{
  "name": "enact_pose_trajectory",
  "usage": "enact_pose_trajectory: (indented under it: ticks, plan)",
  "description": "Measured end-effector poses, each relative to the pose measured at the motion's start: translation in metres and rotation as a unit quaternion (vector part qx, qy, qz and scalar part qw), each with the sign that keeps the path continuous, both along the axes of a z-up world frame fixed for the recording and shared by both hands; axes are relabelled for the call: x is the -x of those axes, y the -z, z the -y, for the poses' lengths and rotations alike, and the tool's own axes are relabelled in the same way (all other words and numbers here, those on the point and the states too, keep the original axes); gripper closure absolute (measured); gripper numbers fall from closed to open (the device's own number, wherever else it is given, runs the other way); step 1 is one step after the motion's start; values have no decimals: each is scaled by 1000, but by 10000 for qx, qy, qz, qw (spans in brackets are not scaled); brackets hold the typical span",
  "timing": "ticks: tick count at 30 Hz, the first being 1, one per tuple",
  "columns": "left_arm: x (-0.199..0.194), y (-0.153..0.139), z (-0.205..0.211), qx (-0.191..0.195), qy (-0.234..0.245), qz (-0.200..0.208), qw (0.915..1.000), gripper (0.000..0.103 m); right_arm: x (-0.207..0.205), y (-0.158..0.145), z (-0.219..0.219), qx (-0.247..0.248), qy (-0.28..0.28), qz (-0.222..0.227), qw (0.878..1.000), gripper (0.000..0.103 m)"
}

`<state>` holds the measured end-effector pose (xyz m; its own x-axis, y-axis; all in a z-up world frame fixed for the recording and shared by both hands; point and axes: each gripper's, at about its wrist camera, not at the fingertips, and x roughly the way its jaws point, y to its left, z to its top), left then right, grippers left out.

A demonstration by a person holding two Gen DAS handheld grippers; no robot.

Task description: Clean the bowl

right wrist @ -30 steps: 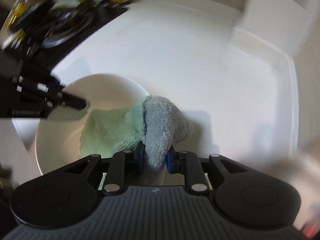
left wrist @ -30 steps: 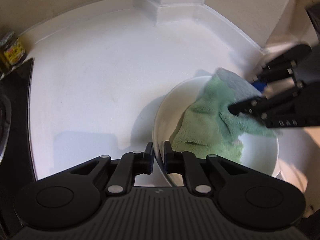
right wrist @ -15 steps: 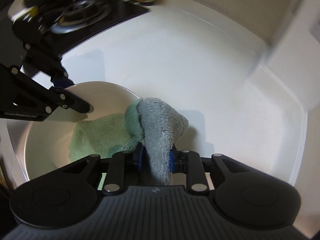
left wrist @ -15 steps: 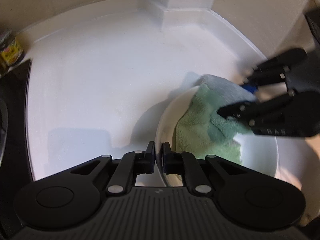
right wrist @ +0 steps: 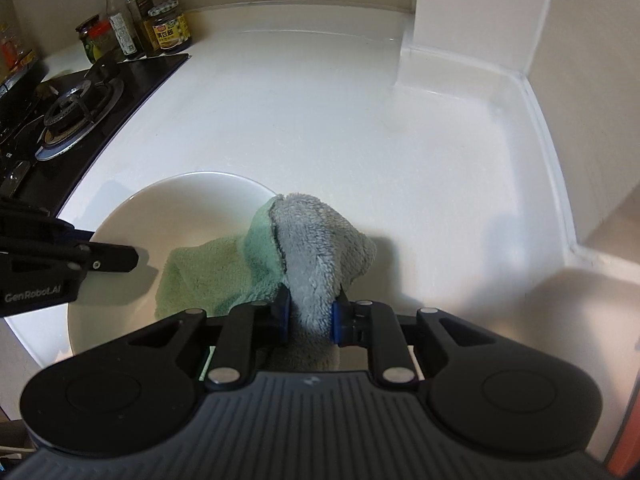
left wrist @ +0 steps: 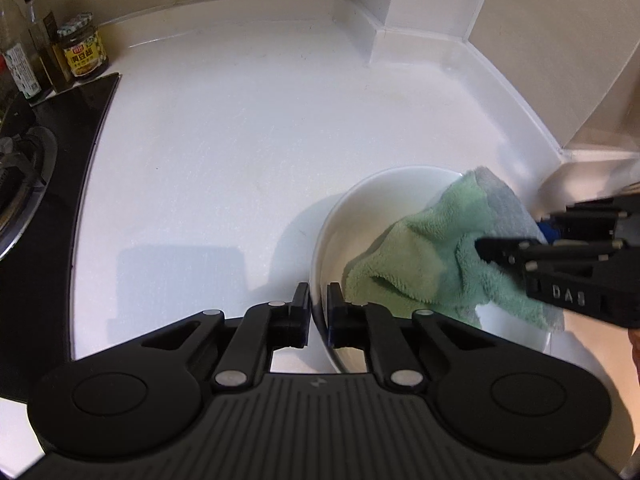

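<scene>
Wiping is under way, by my reading: the left tongs [left wrist: 318,312] pinch the near-left rim of the white bowl [left wrist: 384,184], jaws closing with the rim wall between them, pads on either side of it. The right tongs [right wrist: 310,316] are clamped on a bunched cloth [right wrist: 320,240], grey on one face and green on the other, and their jaws are closing a little further on it. The green part lies spread down inside the bowl; the grey fold humps over the bowl's right rim.

Bowl sits on the white bench [left wrist: 224,140], at its near edge, right of the hob. Its bare inner wall on the left looks clean and dry, no food marks that I can make out. Whether the floor under the cloth is clean cannot be told; it is covered. Judged from this, the cloth is in place and the bowl steadied, but the sweep round the far and left wall looks to be left, and the outside is untouched as far as I see.

Surface: glossy white bench, faint scuffs, upstand along the back and a boxed column at the far right corner. Beige walls. Black hob [right wrist: 80,92] with a gas ring [right wrist: 74,108] to the left. Behind it, a cluster of bottles [right wrist: 116,12] and jars [right wrist: 168,26] against the wall. Light is dim and warm, shadows soft.
</scene>
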<state>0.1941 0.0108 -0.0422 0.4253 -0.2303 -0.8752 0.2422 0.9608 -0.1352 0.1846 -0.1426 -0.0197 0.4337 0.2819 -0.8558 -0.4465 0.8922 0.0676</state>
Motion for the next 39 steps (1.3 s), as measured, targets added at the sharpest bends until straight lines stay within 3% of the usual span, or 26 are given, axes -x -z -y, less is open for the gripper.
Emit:
enact_pose_trajectory:
  ticks: [8, 13, 17, 25, 31, 39]
  plan:
    - [-2, -6, 3, -218, 697, 48, 9973, 96, -20, -9, -8, 346, -1320, -62, 9906, 85]
    - [-6, -7, 7, -355, 893, 66, 9953, 97, -36, -18, -43, 838, -2343, 186, 9684, 83]
    - [-10, -7, 4, -270, 813, 31, 9963, 98, -43, -18, -61, 1053, -2796, 276, 9539, 81]
    - [-10, -8, -7, 246, 67, -139, 9996, 97, -44, -14, -43, 516, -1743, 107, 9833, 83]
    - [14, -16, 4, -58, -137, -121, 9998, 95, -26, -9, -20, 234, -734, 83, 9970, 86]
    - [27, -15, 3, -189, -88, -8, 9998, 99, -5, -4, -3, -188, 6, -58, 9998, 86]
